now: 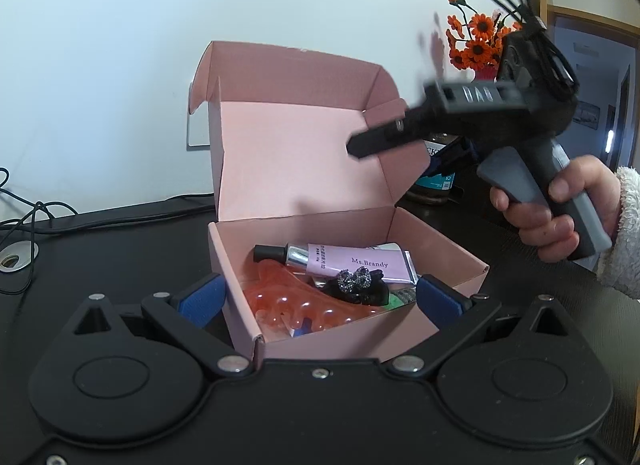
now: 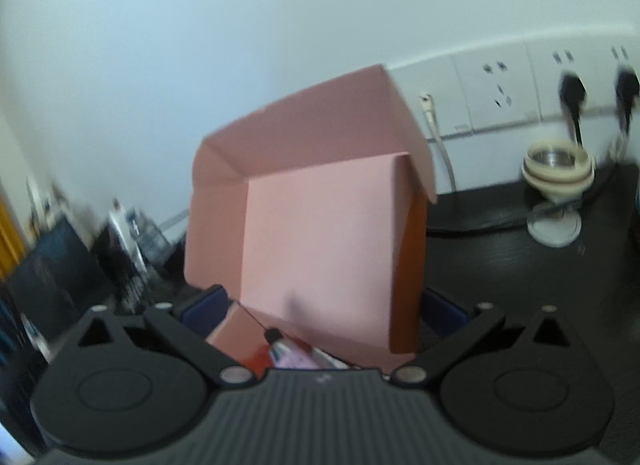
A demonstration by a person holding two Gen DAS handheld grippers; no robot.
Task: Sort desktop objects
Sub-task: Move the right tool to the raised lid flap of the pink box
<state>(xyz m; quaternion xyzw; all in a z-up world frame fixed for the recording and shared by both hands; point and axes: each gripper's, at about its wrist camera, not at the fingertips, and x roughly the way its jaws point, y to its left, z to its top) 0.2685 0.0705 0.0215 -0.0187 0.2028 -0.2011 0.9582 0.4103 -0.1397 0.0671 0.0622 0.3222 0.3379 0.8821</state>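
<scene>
R gripper [image 1: 360, 147]: held in a hand [image 1: 556, 213] at 2 o'clock of left-wrist view, blurred; in its own view the blue pads sit wide apart, so jaws spread, nothing between them.
L gripper [image 1: 320, 297]: jaws spread wide, blue pads [image 1: 202, 299] flanking the near corner of the box, outside its walls; can't tell if touching.
Pink box [image 1: 404, 329]: on black desk [image 1: 100, 257], centre frame, lid [image 1: 296, 157] standing open at 12 o'clock.
Contents: pink tube [image 1: 352, 263] w/ black cap at back; orange comb-like piece [image 1: 304, 305] front-left; black hair clip [image 1: 360, 285] w/ sparkly bits on top, mid-right.
Handling: box is thin card, light, walls will buckle if squeezed hard; prob. slides easily on the desk. Lid is a floppy hinge; best taken at its top front edge, near 12 o'clock.
Relation: R gripper tips hover just in front of lid's right flap, above the contents; contact unclear. From R wrist view, lid fills centre, tube cap just beyond tips at 6 o'clock.
Judgement: items look sorted in; closing lid seems next.
</scene>
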